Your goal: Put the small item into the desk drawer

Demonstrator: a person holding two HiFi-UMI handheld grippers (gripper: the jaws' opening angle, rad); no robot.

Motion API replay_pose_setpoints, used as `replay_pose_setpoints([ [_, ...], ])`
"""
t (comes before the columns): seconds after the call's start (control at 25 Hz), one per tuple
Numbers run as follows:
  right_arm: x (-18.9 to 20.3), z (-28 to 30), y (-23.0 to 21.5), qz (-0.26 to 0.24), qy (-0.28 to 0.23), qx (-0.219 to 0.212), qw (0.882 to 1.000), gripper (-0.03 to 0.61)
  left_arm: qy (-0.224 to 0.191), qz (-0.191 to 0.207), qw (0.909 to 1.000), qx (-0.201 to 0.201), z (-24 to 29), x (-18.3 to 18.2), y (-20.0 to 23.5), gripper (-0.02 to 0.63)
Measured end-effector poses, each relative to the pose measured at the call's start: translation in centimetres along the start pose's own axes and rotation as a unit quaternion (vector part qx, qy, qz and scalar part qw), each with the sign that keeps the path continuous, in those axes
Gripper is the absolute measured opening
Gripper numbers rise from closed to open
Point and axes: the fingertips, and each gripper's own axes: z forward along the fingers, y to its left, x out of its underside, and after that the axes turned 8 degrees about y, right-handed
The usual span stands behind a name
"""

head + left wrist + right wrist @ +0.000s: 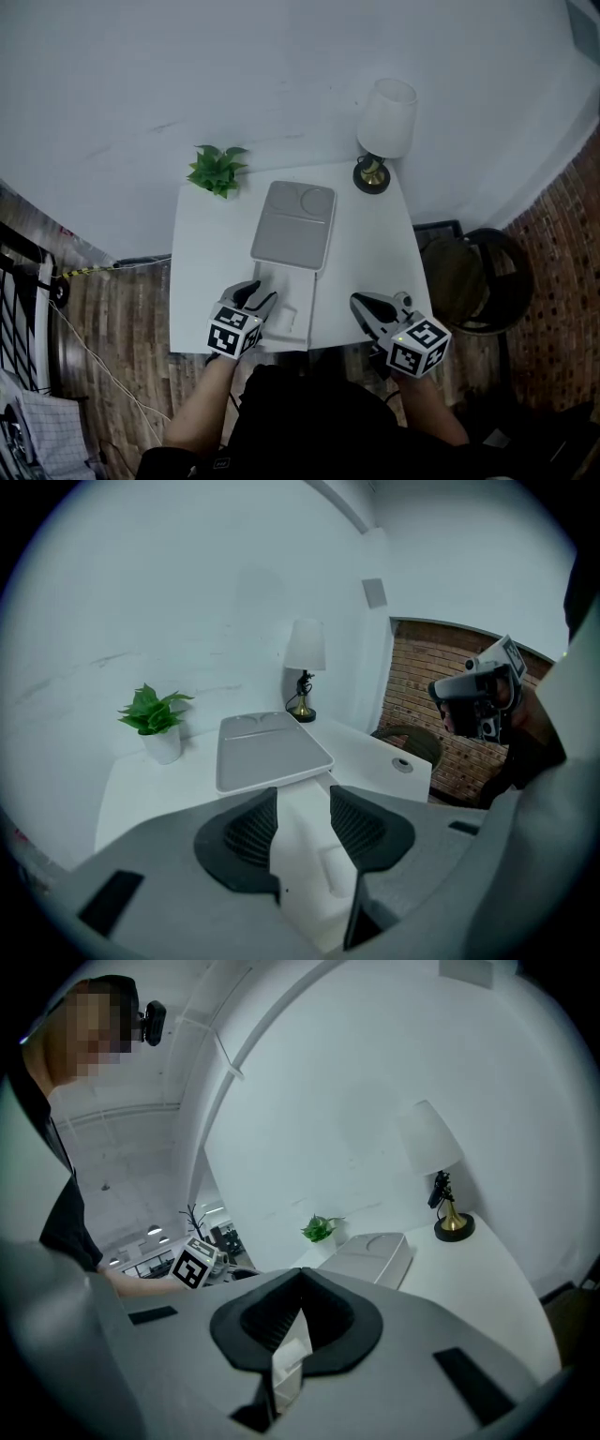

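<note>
Drawer [300, 286] drawn out from under grey tray [292, 225], long axis towards it, left gripper [261, 294] tilted down over drawer — jaws apart, empty, right gripper [359, 304] right of tray — jaws closed.

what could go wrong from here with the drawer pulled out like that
1. The white desk drawer sticks out toward the person's body, so leaning in might knock it.
2. The left gripper hangs open just in front of the flat grey tray; swinging forward may shove that tray.
3. What looks like a small white block lies in the drawer, barely visible against it; a hard push shut might send it sliding.
</note>
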Motion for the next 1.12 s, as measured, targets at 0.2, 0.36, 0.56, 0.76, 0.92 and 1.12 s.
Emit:
replay_pose_setpoints([
  [0.2,-1.1,1.0,1.3,-0.011,0.002,-0.01,1.0,0.003,-0.039,-0.016,0.9991,-0.011,-3.2,-1.6,0.8,0.161],
  [0.36,-1.8,2.3,3.0,-0.027,0.007,-0.019,0.999,0.003,-0.068,-0.023,0.9973,-0.012,-5.7,-2.5,1.8,0.129],
  [0.56,-2.4,3.8,5.2,-0.042,0.011,-0.022,0.999,0.003,-0.101,-0.041,0.9939,-0.017,-9.0,-2.9,3.6,0.074],
  [0.76,-3.5,5.7,7.8,-0.053,0.002,-0.038,0.998,0.003,-0.133,-0.041,0.9896,-0.037,-12.7,-3.0,6.1,0.039],
  [0.92,-4.9,7.0,9.2,-0.077,-0.002,-0.031,0.997,0.003,-0.158,-0.045,0.9847,-0.058,-15.4,-2.9,8.6,0.025],
  [1.12,-7.3,8.4,11.1,-0.128,-0.004,-0.023,0.991,0.003,-0.173,-0.047,0.9816,-0.066,-18.1,-2.6,10.9,0.021],
])
